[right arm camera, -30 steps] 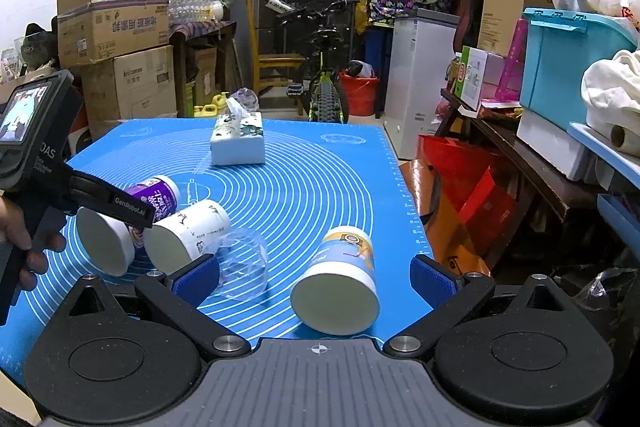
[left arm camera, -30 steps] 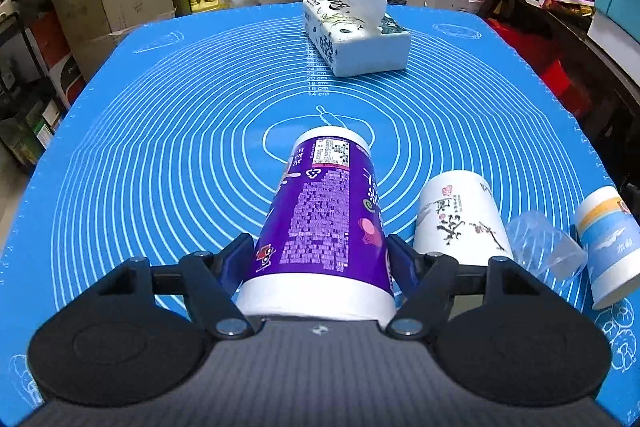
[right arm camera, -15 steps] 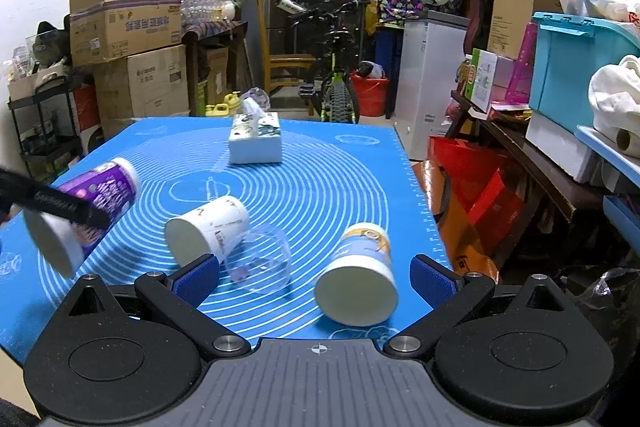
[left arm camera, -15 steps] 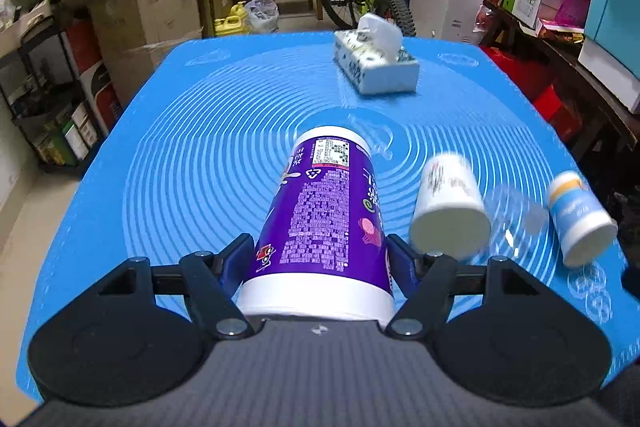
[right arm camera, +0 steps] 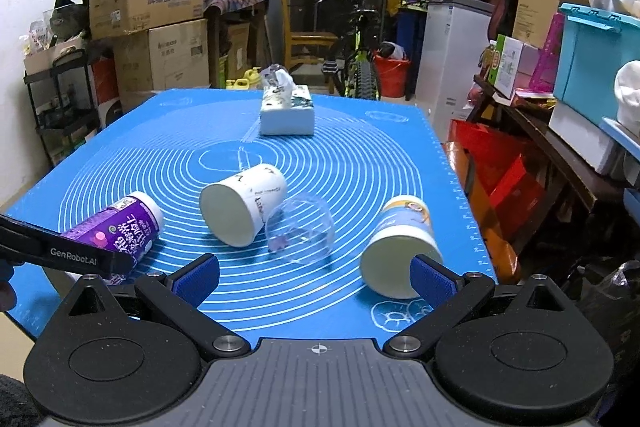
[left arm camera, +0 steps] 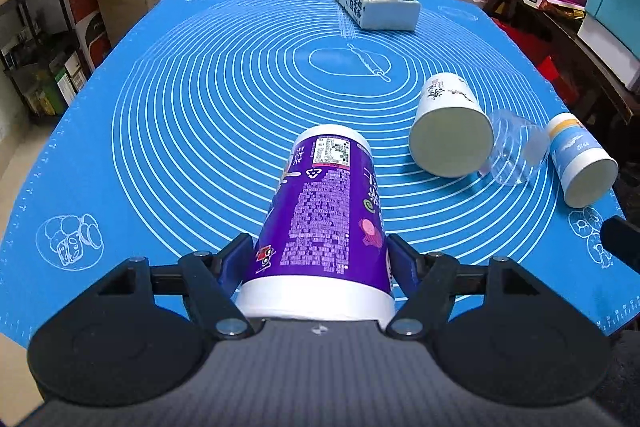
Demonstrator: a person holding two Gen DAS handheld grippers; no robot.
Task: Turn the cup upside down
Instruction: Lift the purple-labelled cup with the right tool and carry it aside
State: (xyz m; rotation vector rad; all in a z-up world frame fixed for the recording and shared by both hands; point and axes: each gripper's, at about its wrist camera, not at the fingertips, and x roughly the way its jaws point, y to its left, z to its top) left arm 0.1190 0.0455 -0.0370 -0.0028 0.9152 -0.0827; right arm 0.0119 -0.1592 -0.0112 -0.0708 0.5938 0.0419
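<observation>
A: How is the purple cup (left arm camera: 324, 211) looking?
B: It is lying tilted, white rim toward the camera, and the left tool (left arm camera: 318, 259) is pinching it by both sides above the blue mat (left arm camera: 200, 107).
A: And the right tool (right arm camera: 316, 277)?
B: It is gaping wide, gripping nothing, near the mat's front edge.
A: Open room?
B: The mat's left half is lying bare; the white cup (left arm camera: 450, 131), clear cup (left arm camera: 514, 155) and blue-labelled cup (left arm camera: 580, 167) are crowding the right edge.

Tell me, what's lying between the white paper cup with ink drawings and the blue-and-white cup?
A clear plastic cup lies on its side between the white paper cup and the blue-and-white cup; both wrist views show it.
</observation>
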